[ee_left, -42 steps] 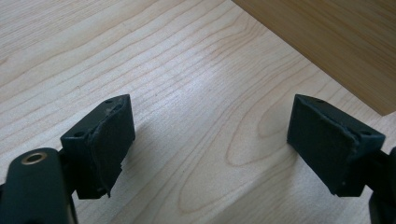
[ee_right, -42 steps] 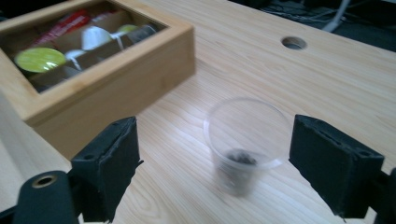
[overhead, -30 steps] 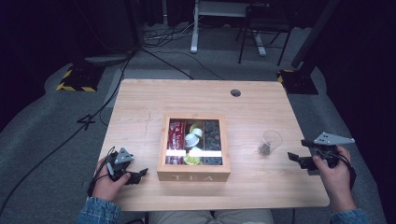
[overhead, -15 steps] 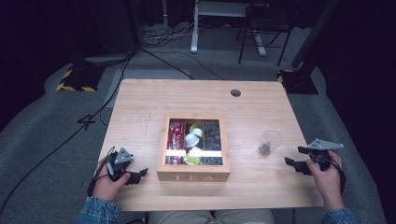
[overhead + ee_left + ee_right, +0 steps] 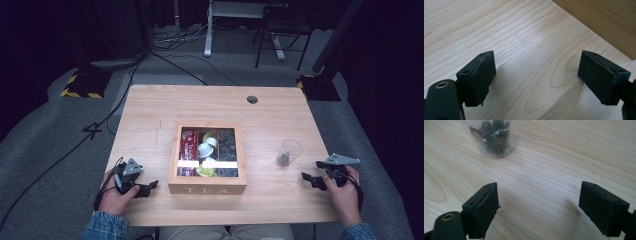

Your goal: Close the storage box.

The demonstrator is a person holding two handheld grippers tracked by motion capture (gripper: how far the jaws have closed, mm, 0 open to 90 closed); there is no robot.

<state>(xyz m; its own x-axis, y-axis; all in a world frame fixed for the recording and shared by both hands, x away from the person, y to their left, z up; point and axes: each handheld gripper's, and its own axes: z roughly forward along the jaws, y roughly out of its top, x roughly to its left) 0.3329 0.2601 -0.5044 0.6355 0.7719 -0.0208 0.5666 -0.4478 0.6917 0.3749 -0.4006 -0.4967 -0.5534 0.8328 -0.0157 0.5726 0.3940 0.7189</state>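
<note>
A wooden tea box [image 5: 207, 187] marked TEA stands open at the table's front middle, with red packets [image 5: 188, 142], white capsules [image 5: 205, 149] and dark packets in its compartments. To its right is a clear plastic cup [image 5: 289, 152] with dark contents, seen up close in the right gripper view [image 5: 495, 137]. My left gripper [image 5: 148, 187] rests low on the table left of the box, open and holding nothing [image 5: 537, 77]; the box's side wall [image 5: 609, 22] shows ahead. My right gripper [image 5: 311, 179] is open and empty near the front right edge, jaws toward the cup [image 5: 539, 207].
The wooden table [image 5: 150, 115] has a round cable hole [image 5: 252, 99] at the back right. Cables, a desk frame and a chair stand on the floor behind.
My right gripper has come down and slightly left, closer to the tabletop. The left gripper has stayed put.
</note>
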